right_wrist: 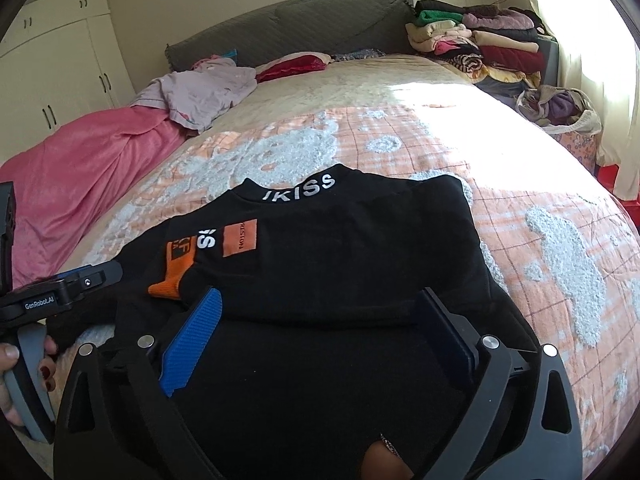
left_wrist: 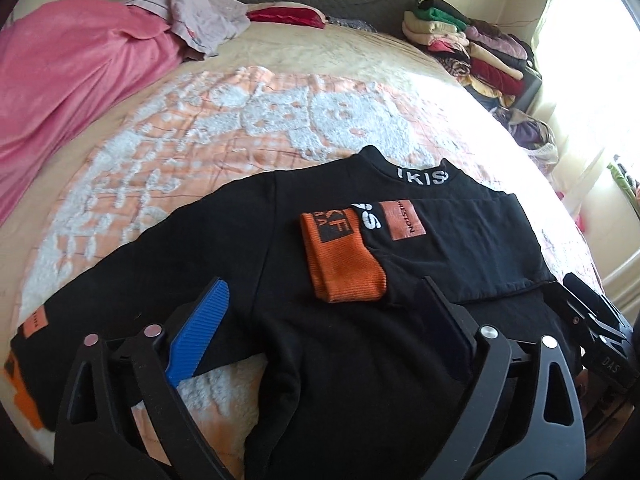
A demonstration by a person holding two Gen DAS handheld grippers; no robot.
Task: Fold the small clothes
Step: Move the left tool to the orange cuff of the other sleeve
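Lay flat on the near part of the bed [right_wrist: 400,92] — a black sweatshirt [left_wrist: 340,340], right sleeve [left_wrist: 460,240] folded across the chest, orange cuff [left_wrist: 344,264] at the middle. Hovered just above it, left gripper [left_wrist: 320,320] and right gripper [right_wrist: 320,328] alike, jaws wide apart and empty — likely freed for the left sleeve [left_wrist: 120,280], spread out leftward.

A wide bed [right_wrist: 400,92] fills the room, spread with a peach and white tufted cover [right_wrist: 560,248]. A grey quilted headboard [right_wrist: 304,24] stands at twelve o'clock, cream wardrobe doors [right_wrist: 60,76] at ten. At two o'clock a curtained window [right_wrist: 580,40] pours daylight across the bed's right side.
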